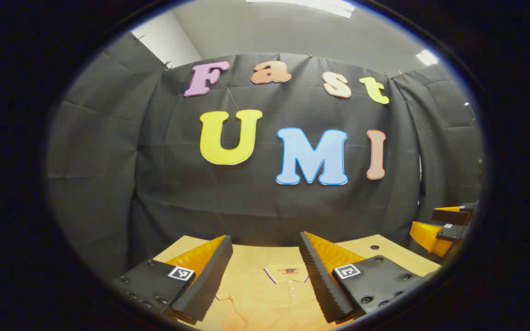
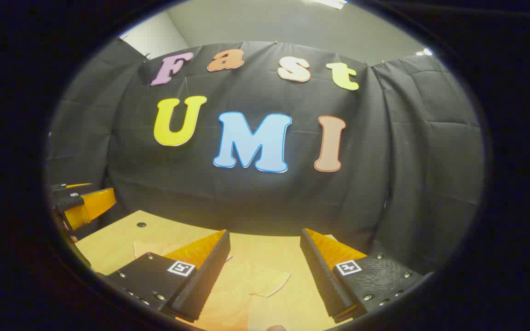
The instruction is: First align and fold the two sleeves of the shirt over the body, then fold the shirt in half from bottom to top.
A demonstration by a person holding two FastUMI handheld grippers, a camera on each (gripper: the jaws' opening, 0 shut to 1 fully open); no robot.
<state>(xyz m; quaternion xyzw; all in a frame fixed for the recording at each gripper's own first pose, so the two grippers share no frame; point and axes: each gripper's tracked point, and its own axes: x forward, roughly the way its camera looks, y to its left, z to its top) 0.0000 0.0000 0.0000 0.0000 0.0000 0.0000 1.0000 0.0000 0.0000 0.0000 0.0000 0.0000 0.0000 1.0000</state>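
- Black cloth, creased into a grid of fold lines, hangs as the booth's wall behind a pale wooden table; grey ceiling with strip lights shows at 12 o'clock in the left gripper view.
- On the table top, a small round dark hole sits near its far edge, seen again at 9 o'clock in the right gripper view.
- Flat on the table lies the shirt, a soft polo-style garment close in tone to the wood, with a turned-down collar edged in dark piping and a short buttoned placket.
- Left gripper: its wedge-shaped fingers, ribbed along the inner faces, stand wide apart with nothing between them, raised over the shirt's collar and chest at 6 o'clock.
- Right gripper: jaws likewise spread wide and empty, above a short sleeve with a rounded hem that lies spread on the wood at 6 o'clock.
- Each finger sits on a matte black block with screw heads and a small square printed marker.
- From the left gripper view, the right gripper shows at 3 o'clock; from the right gripper view, the left gripper shows at 9 o'clock.
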